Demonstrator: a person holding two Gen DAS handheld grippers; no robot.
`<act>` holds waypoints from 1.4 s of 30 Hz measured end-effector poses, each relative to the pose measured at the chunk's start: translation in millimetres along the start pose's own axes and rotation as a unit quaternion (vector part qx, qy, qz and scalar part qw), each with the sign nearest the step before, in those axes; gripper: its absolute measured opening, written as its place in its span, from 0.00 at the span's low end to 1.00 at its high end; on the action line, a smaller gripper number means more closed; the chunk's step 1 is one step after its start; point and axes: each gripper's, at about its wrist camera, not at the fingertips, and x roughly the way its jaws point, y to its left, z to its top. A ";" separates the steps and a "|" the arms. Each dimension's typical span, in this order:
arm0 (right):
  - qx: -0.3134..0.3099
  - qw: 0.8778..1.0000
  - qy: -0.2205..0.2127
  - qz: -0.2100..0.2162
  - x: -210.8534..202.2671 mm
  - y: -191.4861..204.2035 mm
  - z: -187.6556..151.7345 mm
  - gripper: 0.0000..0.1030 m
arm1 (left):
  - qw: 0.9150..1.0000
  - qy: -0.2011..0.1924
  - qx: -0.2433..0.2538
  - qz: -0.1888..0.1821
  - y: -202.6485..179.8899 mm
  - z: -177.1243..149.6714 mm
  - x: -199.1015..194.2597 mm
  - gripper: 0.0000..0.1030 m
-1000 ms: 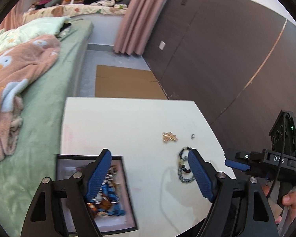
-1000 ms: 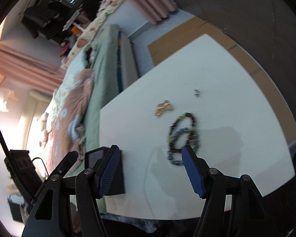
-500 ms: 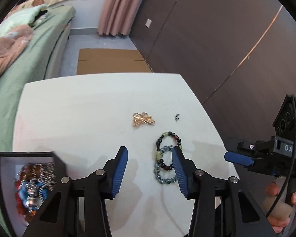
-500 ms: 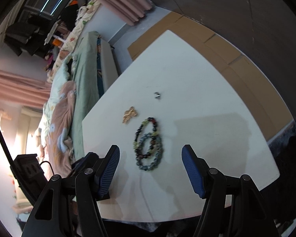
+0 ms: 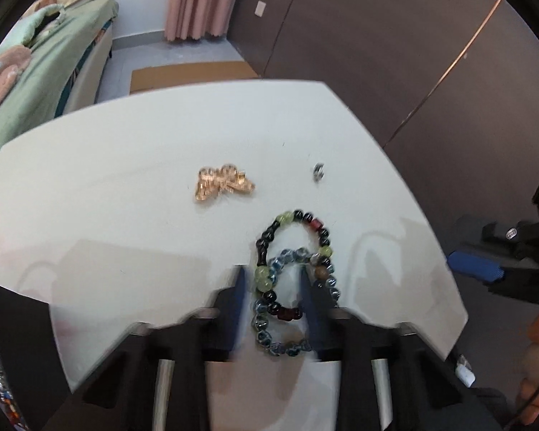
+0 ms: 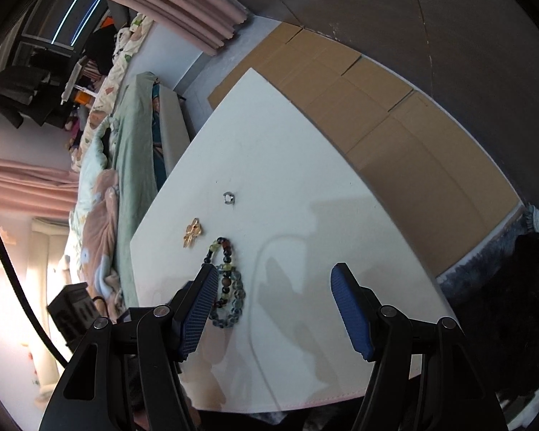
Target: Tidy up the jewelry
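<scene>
Two overlapping beaded bracelets [image 5: 294, 280] lay on the white table [image 5: 125, 215] between the left gripper's [image 5: 273, 276] narrowly parted fingers; the right gripper [image 6: 275, 305] hovered spread wide.

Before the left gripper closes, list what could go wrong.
1. Two bead bracelets overlap between the left gripper fingers; closing may lift both or drop one.
2. The fingers sit low on the white table; they could scrape it and drag the beads toward the near edge.
3. The picture is blurred from motion, so aim may be off.
</scene>
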 end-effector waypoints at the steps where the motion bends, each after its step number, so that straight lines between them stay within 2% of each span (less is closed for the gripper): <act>1: -0.002 1.000 -0.001 -0.001 0.6 0.8 0.5 0.64 | 1.000 -0.009 -0.003 -0.002 1.1 -0.8 -2.1 0.10; 8: -0.037 0.999 -0.007 -0.007 7.5 16.0 -2.3 0.64 | 0.999 -0.044 -0.009 -0.019 3.8 2.6 -29.3 0.08; 12: -0.040 0.999 -0.031 -0.005 6.8 20.5 -1.0 0.64 | 0.997 -0.063 -0.014 -0.045 6.1 3.5 -48.0 0.08; 15: -0.039 0.998 -0.041 -0.005 10.2 23.5 0.5 0.64 | 0.996 -0.059 -0.008 -0.060 7.5 5.0 -51.1 0.08; 19: -0.042 0.999 -0.035 -0.002 18.8 31.6 -0.5 0.64 | 0.998 -0.040 -0.020 -0.041 20.8 3.1 -40.7 0.08; 22: -0.049 0.998 -0.033 -0.005 24.6 39.2 -3.2 0.64 | 0.998 -0.044 -0.035 -0.037 30.2 4.8 -41.2 0.08; 32: -0.073 0.995 -0.052 -0.036 45.2 53.4 8.7 0.63 | 0.991 -0.110 -0.054 -0.057 50.2 13.9 -86.6 0.08; 42: -0.090 0.992 -0.049 -0.069 78.0 67.4 26.9 0.42 | 0.987 -0.128 -0.077 -0.052 78.1 19.4 -102.1 0.08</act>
